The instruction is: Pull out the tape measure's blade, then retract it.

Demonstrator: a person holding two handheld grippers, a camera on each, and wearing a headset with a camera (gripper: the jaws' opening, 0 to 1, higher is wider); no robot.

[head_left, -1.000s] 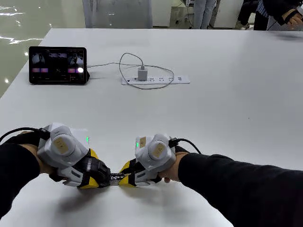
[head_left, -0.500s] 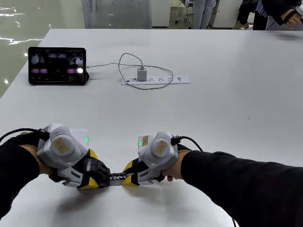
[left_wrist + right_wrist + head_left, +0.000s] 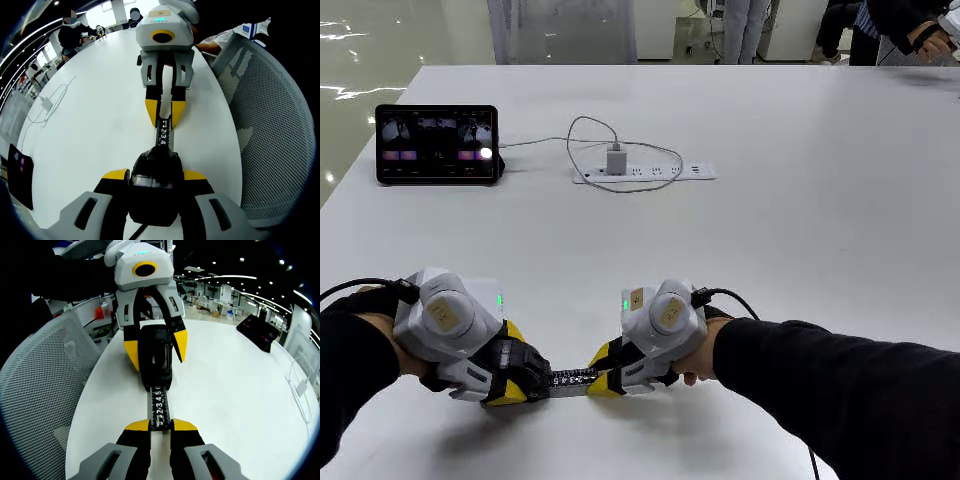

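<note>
**Head view, 6 o'clock.** The left gripper [image 3: 515,362] is clamped on the black tape case [image 3: 155,186], which sits on or just above the white table [image 3: 770,220]; which of the two cannot be told. The right gripper [image 3: 603,370], at 3 o'clock from the case, pinches the tip of the blade [image 3: 159,407] between its yellow-tipped jaws. A short length of blade, printed with small numerals, spans the gap between them. A tablet [image 3: 437,144] stands at 10 o'clock and a power strip [image 3: 645,171] lies at 12 o'clock, both well apart from the grippers.
</note>
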